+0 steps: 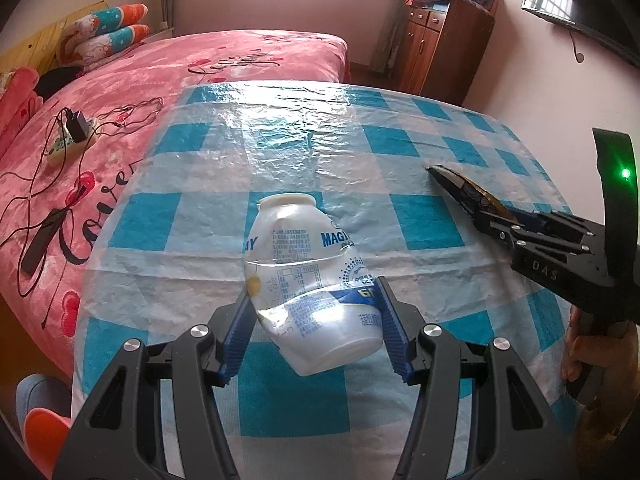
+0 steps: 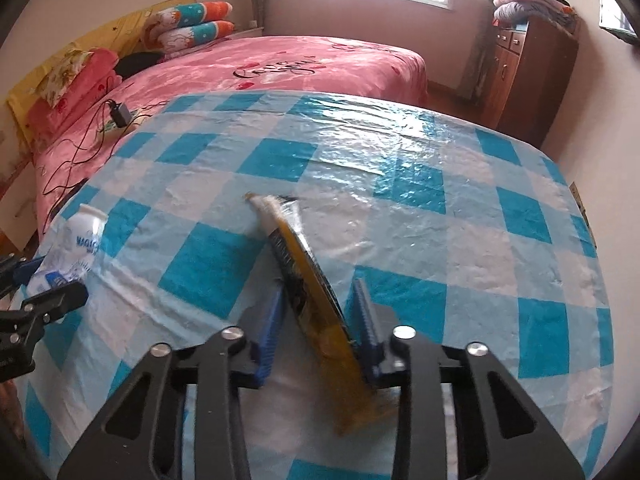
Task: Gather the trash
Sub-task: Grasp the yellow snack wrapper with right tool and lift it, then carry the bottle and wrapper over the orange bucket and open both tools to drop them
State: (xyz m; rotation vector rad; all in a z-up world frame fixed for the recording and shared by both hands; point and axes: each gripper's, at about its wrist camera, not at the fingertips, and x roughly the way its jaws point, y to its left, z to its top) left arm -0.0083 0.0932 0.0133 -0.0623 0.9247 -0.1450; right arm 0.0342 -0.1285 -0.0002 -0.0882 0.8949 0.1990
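Note:
A crushed white plastic bottle (image 1: 312,272) with blue print lies tilted between the blue pads of my left gripper (image 1: 314,292), which is shut on its lower half. The same bottle (image 2: 82,240) shows at the left edge of the right wrist view. A flat yellow and black wrapper (image 2: 308,280) stands on edge between the blue pads of my right gripper (image 2: 318,292), which is shut on it; its far tip rests on the checked tablecloth (image 2: 440,240). In the left wrist view the wrapper (image 1: 452,180) sticks out ahead of the right gripper (image 1: 486,216), held by a hand at the right.
The table carries a glossy blue and white checked cloth (image 1: 360,140). Beyond it is a pink bed (image 1: 240,56) with a power strip and charger (image 1: 74,136), cables and pillows. A wooden cabinet (image 1: 440,52) with folded blankets stands at the back right.

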